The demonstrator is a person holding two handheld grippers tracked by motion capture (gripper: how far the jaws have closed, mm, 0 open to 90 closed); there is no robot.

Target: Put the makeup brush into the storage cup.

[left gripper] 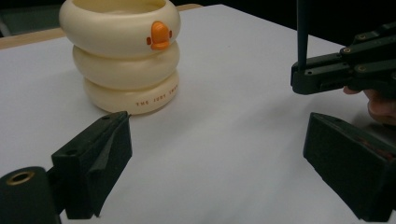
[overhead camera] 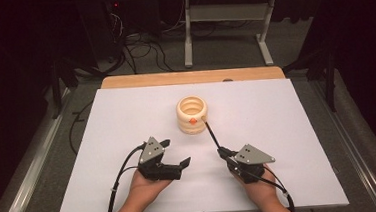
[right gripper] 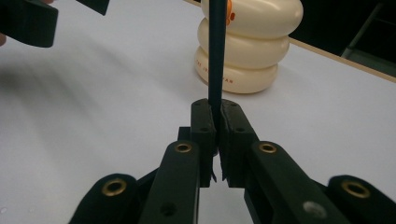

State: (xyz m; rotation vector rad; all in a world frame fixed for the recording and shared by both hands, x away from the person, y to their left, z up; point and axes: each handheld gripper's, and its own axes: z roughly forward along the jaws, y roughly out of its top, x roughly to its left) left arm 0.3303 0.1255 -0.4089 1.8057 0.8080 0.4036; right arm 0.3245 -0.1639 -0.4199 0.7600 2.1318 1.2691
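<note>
A cream holder [overhead camera: 192,114] shaped like three stacked rings, with an orange beak on its front, stands upright on the white board [overhead camera: 126,115]. My right gripper [overhead camera: 224,153] is shut on the lower end of a dark pencil [overhead camera: 212,133]. The pencil slants up and away, and its far tip lies close to the holder's right side. In the right gripper view the jaws [right gripper: 217,109] pinch the pencil [right gripper: 216,51] in front of the holder [right gripper: 250,42]. My left gripper [overhead camera: 177,152] stands open and holds nothing, to the left of the right one. Its view shows the holder [left gripper: 126,56] and the right gripper [left gripper: 308,77].
The white board lies on a wooden table, whose edge [overhead camera: 189,77] shows at the back. Behind it on the carpet are the legs of another table [overhead camera: 187,41] and loose cables [overhead camera: 142,51]. A metal rail [overhead camera: 34,162] runs along the left side.
</note>
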